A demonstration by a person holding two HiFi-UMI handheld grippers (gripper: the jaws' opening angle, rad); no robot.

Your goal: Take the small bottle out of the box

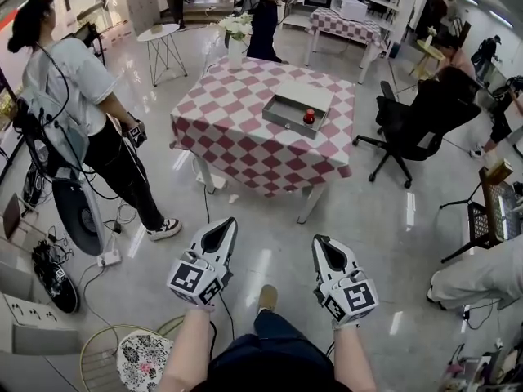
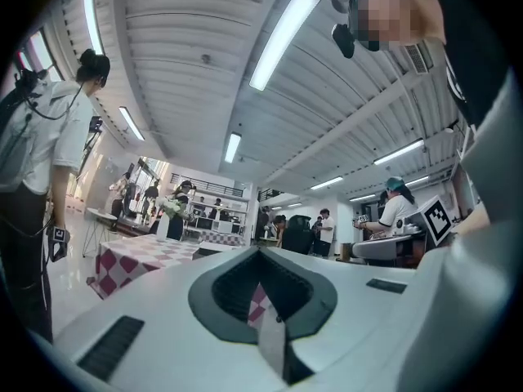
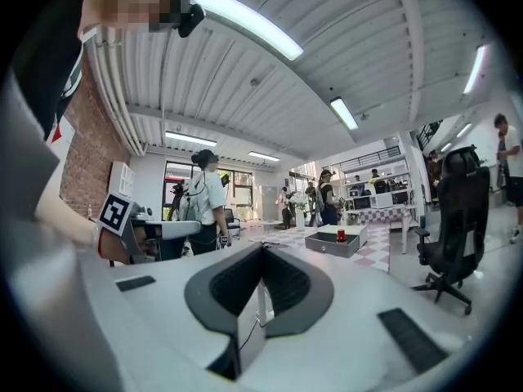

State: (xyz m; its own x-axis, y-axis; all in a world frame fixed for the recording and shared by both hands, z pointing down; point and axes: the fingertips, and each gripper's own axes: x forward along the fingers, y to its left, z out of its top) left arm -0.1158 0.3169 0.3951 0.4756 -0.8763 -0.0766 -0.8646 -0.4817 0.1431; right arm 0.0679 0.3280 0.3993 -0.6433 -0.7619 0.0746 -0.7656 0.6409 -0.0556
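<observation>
step: approach, reach not begun | left gripper (image 1: 222, 231), right gripper (image 1: 327, 251): both jaw pairs closed together, empty | small bottle (image 1: 309, 118): standing in the box (image 1: 286, 119) on the checked table (image 1: 237, 133), well apart ahead | next, likely: step closer, open jaws around bottle

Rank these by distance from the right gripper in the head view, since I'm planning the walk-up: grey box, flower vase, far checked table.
1. grey box, on the near table, straight ahead.
2. flower vase, at that table's far left edge.
3. far checked table, at the room's back.
</observation>
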